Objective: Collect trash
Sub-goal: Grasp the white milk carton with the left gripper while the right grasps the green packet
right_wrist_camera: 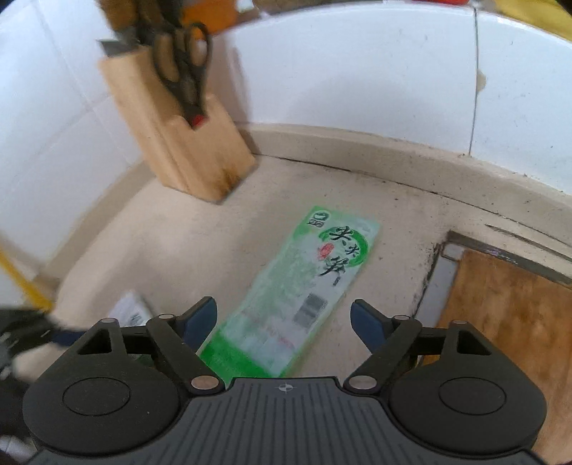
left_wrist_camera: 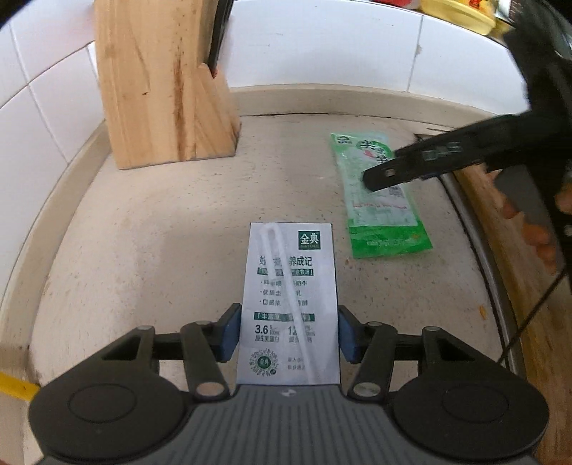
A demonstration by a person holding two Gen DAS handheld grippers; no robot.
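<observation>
A white milk carton (left_wrist_camera: 289, 268) with green print and a straw taped to it sits between the blue pads of my left gripper (left_wrist_camera: 289, 334), which press on both its sides. A green snack packet (left_wrist_camera: 379, 221) lies flat on the beige counter (left_wrist_camera: 161, 250) to the right of it. Seen from the left wrist, a black finger of my right gripper (left_wrist_camera: 393, 171) hangs over the packet. In the right wrist view my right gripper (right_wrist_camera: 282, 314) stands open, its pads wide on either side of the green packet (right_wrist_camera: 304, 286) and clear of it. The carton (right_wrist_camera: 128, 311) shows blurred at the lower left.
A wooden knife block (left_wrist_camera: 161, 89) stands in the back left corner against white tiles; it holds scissors (right_wrist_camera: 186, 60). A wooden board (right_wrist_camera: 500, 322) lies to the right over a metal-rimmed recess. A hand (left_wrist_camera: 536, 232) holds the right gripper. A yellow container (left_wrist_camera: 457, 10) sits above the wall.
</observation>
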